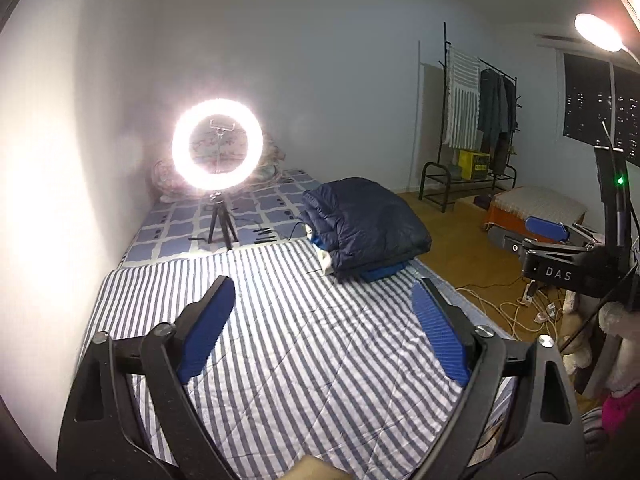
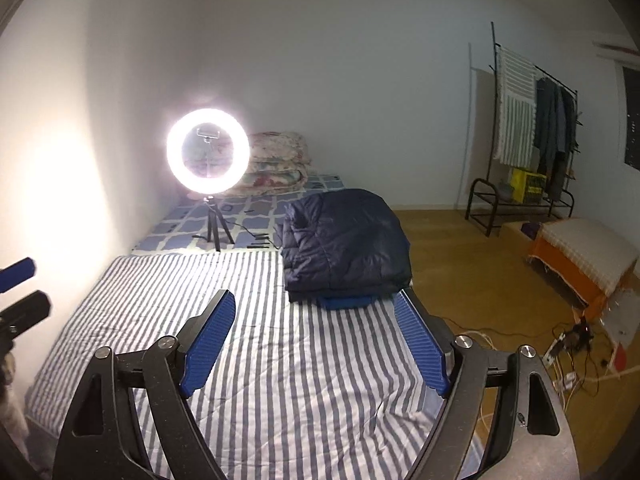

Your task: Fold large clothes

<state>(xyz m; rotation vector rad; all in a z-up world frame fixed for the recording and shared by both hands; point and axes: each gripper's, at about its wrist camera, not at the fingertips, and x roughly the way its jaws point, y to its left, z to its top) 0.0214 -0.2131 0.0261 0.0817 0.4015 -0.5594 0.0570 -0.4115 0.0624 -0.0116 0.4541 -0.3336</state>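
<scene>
A folded dark navy puffer jacket (image 1: pixel 366 226) lies on top of other folded blue and white clothes at the right edge of the striped bed sheet (image 1: pixel 280 340). It also shows in the right wrist view (image 2: pixel 346 240) on the sheet (image 2: pixel 260 360). My left gripper (image 1: pixel 324 292) is open and empty, held above the sheet, short of the pile. My right gripper (image 2: pixel 316 304) is open and empty, just before the pile. The right gripper shows at the right edge of the left wrist view (image 1: pixel 560 248); the left one at the left edge of the right view (image 2: pixel 20 292).
A lit ring light on a tripod (image 1: pixel 217 156) stands on the checked blue mattress behind, with a cable across it. Folded floral quilts (image 2: pixel 276 164) lie against the wall. A clothes rack (image 2: pixel 532 140), an orange bench (image 2: pixel 584 256) and floor cables (image 2: pixel 568 344) are at the right.
</scene>
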